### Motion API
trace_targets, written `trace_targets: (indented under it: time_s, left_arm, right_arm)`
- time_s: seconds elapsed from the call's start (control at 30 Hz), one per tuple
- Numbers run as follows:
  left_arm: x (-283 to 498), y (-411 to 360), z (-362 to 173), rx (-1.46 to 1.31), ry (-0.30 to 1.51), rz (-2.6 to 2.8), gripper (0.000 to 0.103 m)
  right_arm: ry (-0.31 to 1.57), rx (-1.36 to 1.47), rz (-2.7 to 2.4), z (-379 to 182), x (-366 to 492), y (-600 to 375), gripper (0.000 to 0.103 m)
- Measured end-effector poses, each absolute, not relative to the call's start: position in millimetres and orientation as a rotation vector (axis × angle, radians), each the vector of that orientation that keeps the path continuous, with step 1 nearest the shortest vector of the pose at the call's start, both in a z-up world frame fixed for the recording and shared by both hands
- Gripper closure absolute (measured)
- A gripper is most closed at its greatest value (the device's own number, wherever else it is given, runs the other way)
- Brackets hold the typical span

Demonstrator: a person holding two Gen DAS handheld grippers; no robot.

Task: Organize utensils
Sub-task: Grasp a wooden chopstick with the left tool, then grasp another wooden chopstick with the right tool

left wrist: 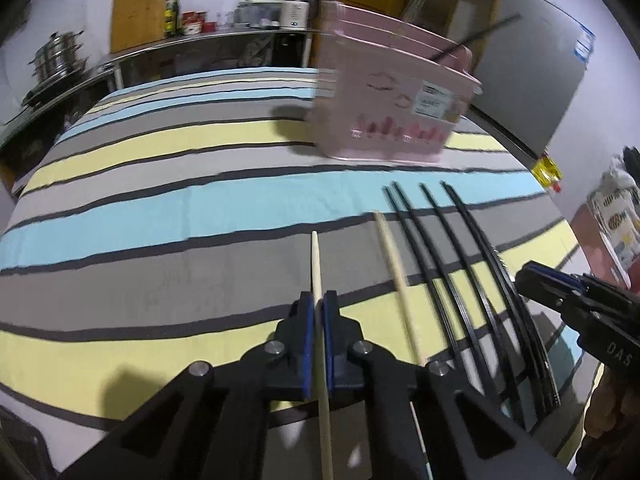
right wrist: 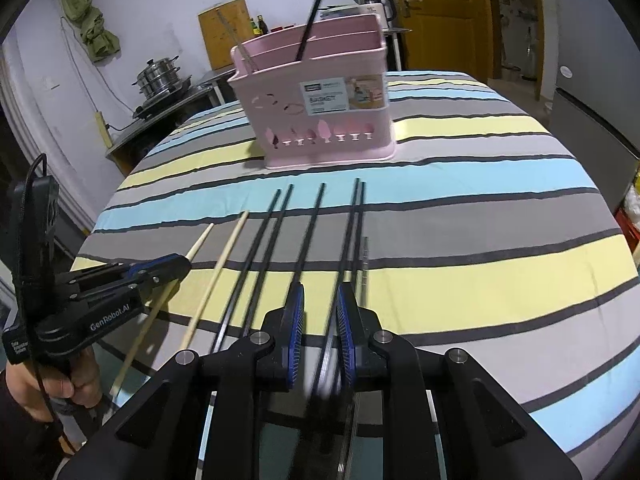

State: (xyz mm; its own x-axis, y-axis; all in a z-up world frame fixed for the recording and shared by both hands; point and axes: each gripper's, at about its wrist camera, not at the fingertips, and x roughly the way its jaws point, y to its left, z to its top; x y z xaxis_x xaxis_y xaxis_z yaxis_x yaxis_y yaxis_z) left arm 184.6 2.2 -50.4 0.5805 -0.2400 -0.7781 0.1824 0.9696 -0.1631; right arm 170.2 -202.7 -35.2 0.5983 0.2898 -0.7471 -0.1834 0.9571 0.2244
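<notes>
My left gripper [left wrist: 318,300] is shut on a pale wooden chopstick [left wrist: 315,256] that lies along the striped cloth; its tip sticks out ahead of the pads. In the right wrist view the left gripper [right wrist: 180,266] grips that same stick [right wrist: 200,240]. A second wooden chopstick [left wrist: 394,264] [right wrist: 224,264] lies just right of it. Several black chopsticks [left wrist: 436,240] [right wrist: 280,220] lie side by side further right. My right gripper [right wrist: 320,304] [left wrist: 522,276] hovers low over them, open, with a black chopstick [right wrist: 354,220] running between its blue pads. The pink basket [right wrist: 320,120] [left wrist: 384,104] stands beyond, holding one black chopstick [right wrist: 316,8].
A thin metal stick [right wrist: 365,256] lies right of the black chopsticks. The striped tablecloth [right wrist: 480,280] covers a round table. Steel pots [right wrist: 160,76] sit on a counter at the back left; a yellow door [right wrist: 436,12] is behind. A hand [right wrist: 60,384] holds the left gripper.
</notes>
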Motion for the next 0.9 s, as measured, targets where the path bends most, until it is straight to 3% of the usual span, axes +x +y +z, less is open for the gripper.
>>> trace_targets:
  time_s: [0.3,0.9]
  left_arm:
    - [185,51,-48,-0.140,0.926,-0.164,0.097]
    - [224,46,-54,-0.058,0.977,-0.221,0.093]
  right_arm:
    - [0.898,0.129,0.353,-31,190,-165,0.085]
    - [1.010,0.111,0.351,-56,252,-121,0.085]
